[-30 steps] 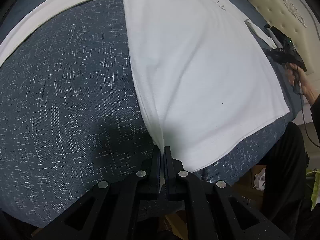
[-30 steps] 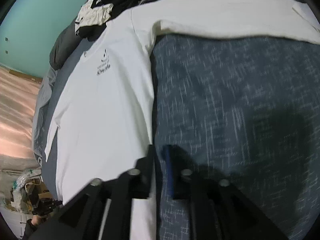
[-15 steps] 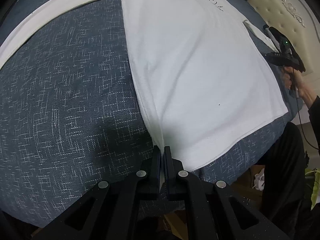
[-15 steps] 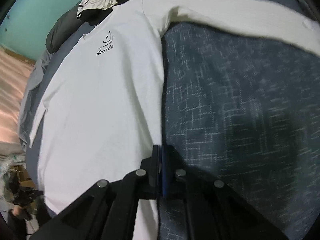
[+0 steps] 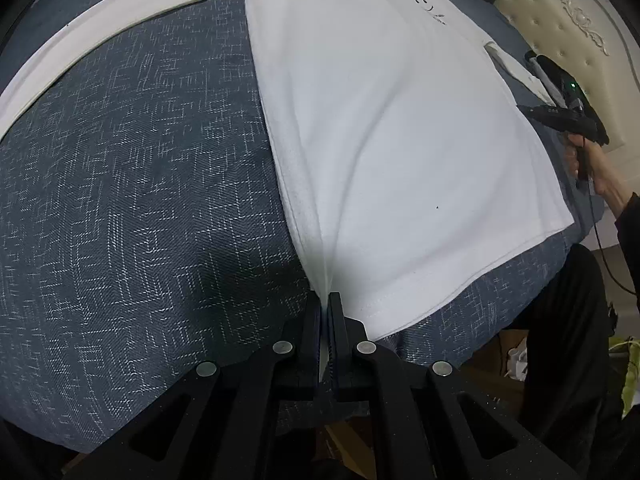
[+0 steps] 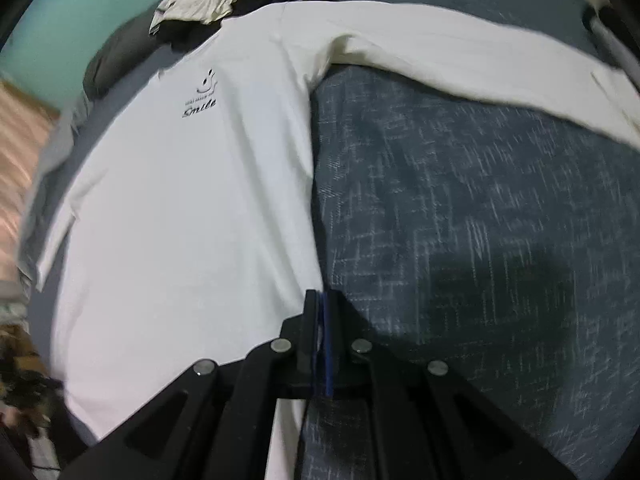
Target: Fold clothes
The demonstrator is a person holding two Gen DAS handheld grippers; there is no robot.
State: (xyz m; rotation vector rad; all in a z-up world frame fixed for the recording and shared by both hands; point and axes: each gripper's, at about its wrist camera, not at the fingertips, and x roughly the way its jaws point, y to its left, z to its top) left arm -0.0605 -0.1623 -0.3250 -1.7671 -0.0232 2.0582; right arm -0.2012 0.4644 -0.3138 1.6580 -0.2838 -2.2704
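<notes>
Gripping one white shirt: two claws, left claw, right claw.

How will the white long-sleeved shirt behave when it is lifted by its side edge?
The white long-sleeved shirt will probably be floppy: creases already fan out from the left gripper, shut on its hem corner. It looks thin and light, so it should lift easily. The sleeve spread over the blue bedcover will likely drag behind.

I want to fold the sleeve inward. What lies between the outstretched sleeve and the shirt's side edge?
Only bare blue bedspread, in the right wrist view, between sleeve and shirt.
</notes>
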